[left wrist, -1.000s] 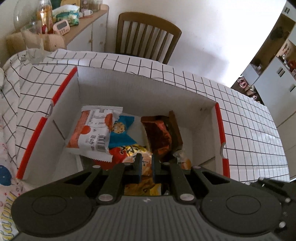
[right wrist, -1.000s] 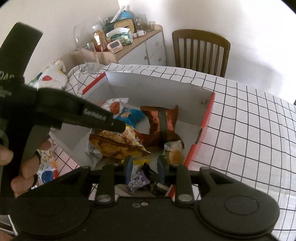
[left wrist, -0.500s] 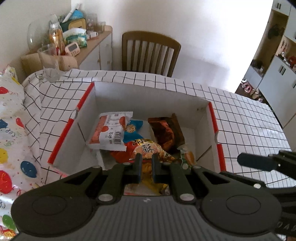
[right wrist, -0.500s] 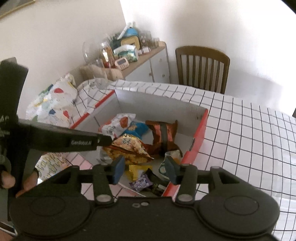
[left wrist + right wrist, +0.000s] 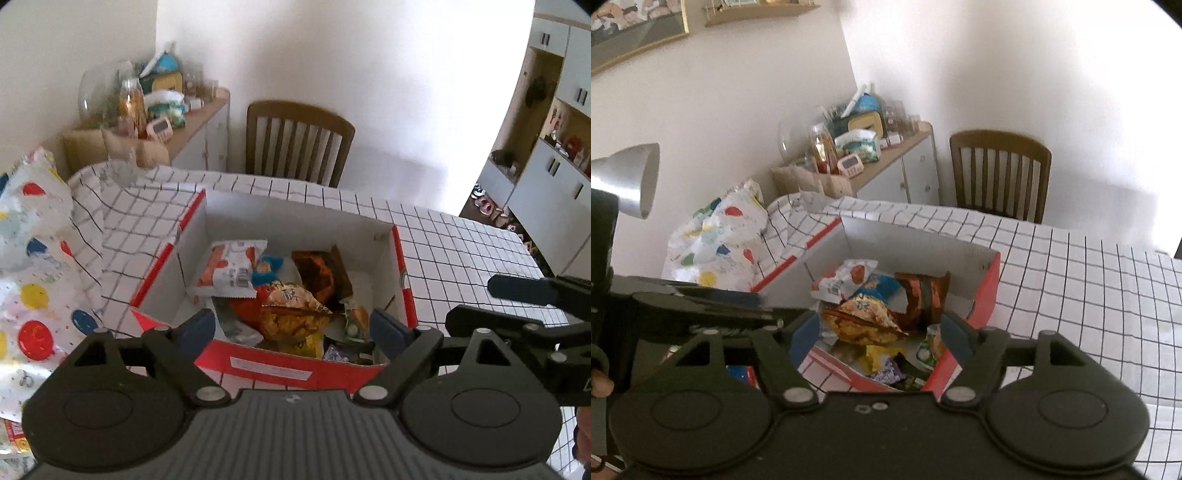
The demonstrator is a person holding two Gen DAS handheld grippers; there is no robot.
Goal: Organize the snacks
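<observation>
Both units clear of the red-and-white cardboard box (image 5: 400, 280), nothing held. Left hand-held gripper (image 5: 291, 326): jaws have just been opening, now wide apart, nothing between the pads. Right hand-held gripper (image 5: 875, 332): same, jaws just been opening, spread, nothing in them.

Snacks are all in the box on the grid-pattern cloth surface (image 5: 461, 251): white-and-orange wrapped packet (image 5: 229, 267) at the far left, blue cookie pack (image 5: 267, 266) beside it, brown-orange foil bag (image 5: 319, 275) leaning toward the far right, yellow-orange crinkled chip bag (image 5: 291, 314) on top in the middle, small purple and yellow sachets (image 5: 886, 369) at the near wall.

Key relation: the box sits straight ahead and below both grippers, the pile just past the fingertips. The chip bag's long axis runs roughly left-right across both views. Neither hand is clearly nearer; the left is centred on the near wall, the right on the near-right corner.

Judgement: no loose snack visible on the cloth, so the task looks near done, or the next target is out of frame.
</observation>
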